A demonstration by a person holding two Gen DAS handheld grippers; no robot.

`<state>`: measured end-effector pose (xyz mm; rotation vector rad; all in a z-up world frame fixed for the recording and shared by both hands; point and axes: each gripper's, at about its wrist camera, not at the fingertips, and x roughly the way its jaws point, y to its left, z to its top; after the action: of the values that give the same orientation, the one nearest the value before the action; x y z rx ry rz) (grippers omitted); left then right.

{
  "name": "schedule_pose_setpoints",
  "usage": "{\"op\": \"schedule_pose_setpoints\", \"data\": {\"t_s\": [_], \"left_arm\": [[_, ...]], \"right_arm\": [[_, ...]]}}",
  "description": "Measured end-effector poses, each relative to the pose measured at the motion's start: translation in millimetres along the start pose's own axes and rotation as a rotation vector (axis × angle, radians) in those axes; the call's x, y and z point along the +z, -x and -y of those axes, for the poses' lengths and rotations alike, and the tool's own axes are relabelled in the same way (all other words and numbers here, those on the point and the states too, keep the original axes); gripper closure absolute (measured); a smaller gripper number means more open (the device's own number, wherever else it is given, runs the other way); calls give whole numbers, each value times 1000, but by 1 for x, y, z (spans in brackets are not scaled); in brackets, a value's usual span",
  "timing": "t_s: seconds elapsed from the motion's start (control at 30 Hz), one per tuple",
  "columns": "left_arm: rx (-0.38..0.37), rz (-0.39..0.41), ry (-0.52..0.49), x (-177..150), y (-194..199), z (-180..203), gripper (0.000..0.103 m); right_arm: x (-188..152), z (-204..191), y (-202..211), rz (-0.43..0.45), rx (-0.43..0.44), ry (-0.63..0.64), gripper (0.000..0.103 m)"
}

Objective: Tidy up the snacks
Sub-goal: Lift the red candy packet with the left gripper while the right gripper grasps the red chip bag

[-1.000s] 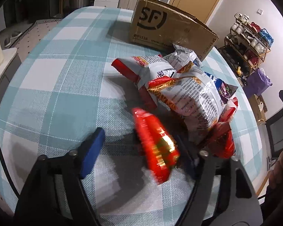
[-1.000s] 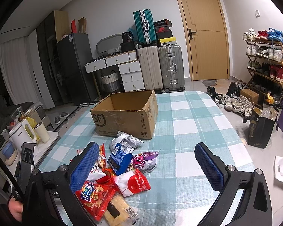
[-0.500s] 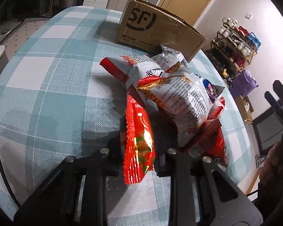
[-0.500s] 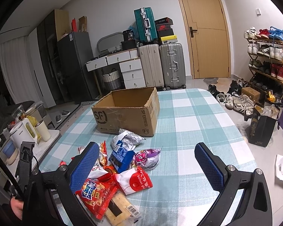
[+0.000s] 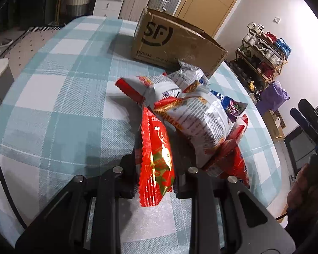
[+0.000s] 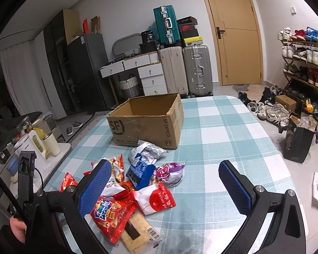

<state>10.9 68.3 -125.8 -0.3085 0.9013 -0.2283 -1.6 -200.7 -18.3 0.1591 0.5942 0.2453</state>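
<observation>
The left tongs (image 5: 155,169) are clamped on a red snack packet (image 5: 156,158), low in the middle of the frame — beside the snack pile (image 5: 193,114) on the checked bench (image 5: 59,89). The right tongs (image 6: 165,188) stand wide with nothing between them — the cardboard box (image 6: 146,122) sits open beyond.

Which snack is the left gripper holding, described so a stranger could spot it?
On the checked tablecloth, in front of the cardboard box, lies a pile of snack packets. At its near edge, the left gripper is shut on a slim red packet. Unlike its white-printed neighbours, it is shiny red with gold-green print and stands on edge.
</observation>
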Motion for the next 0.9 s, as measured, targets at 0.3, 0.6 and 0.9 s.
{"op": "schedule_pose_setpoints", "data": {"t_s": [0.3,0.6,0.9], "left_arm": [[24,47,-26,3,18,5,82],[44,102,-28,7,35,6,82],[41,122,-39,11,46,12,82]], "right_arm": [[-4,-11,-4,-27,68,22,0],[-19,-39,-15,-48,148,94,0],[-37,-70,-33,-117,196,180,0]]}}
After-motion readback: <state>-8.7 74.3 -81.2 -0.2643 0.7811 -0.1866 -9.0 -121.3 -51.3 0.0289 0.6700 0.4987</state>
